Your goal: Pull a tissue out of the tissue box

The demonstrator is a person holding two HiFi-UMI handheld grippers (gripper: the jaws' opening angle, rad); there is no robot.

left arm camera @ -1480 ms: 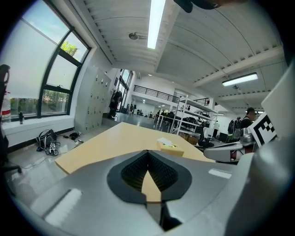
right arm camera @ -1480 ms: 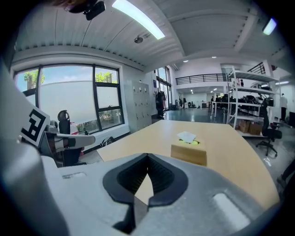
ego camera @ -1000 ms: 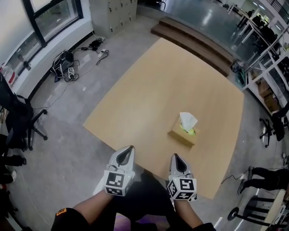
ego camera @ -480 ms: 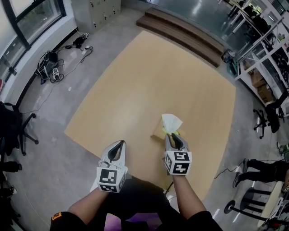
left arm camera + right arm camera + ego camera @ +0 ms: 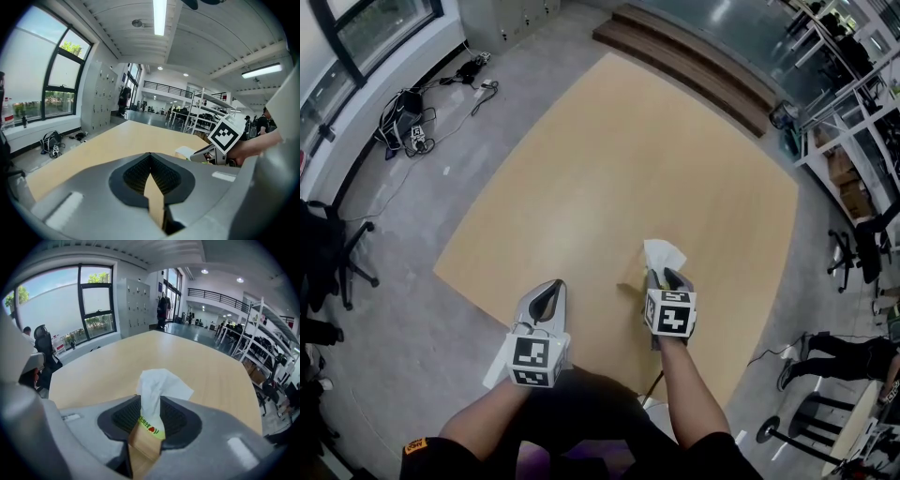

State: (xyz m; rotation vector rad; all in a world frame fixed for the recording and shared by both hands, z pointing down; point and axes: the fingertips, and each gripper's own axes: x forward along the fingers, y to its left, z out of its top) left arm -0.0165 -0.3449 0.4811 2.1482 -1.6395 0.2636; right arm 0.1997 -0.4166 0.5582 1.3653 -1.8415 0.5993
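A brown tissue box (image 5: 143,444) with a yellow-green opening stands near the front right of the wooden table (image 5: 609,159). A white tissue (image 5: 662,253) sticks up from it. My right gripper (image 5: 666,274) hangs over the box and hides most of it, pointing steeply down. Its jaws are opening; the tissue (image 5: 157,390) stands between them, and the pads do not press it. My left gripper (image 5: 551,286) is over the table's front edge, to the left of the box, shut and empty. In the left gripper view the tissue (image 5: 186,152) and the right gripper (image 5: 220,145) show at the right.
A black office chair (image 5: 337,253) and a bundle of cables (image 5: 408,122) are on the floor at the left. Wooden steps (image 5: 694,61) lie beyond the table. Shelving (image 5: 853,122) and a person's legs (image 5: 834,352) are at the right.
My right gripper has moved forward and down over the box, and its jaws have opened around the tissue. The left gripper has come forward a little over the table's edge.
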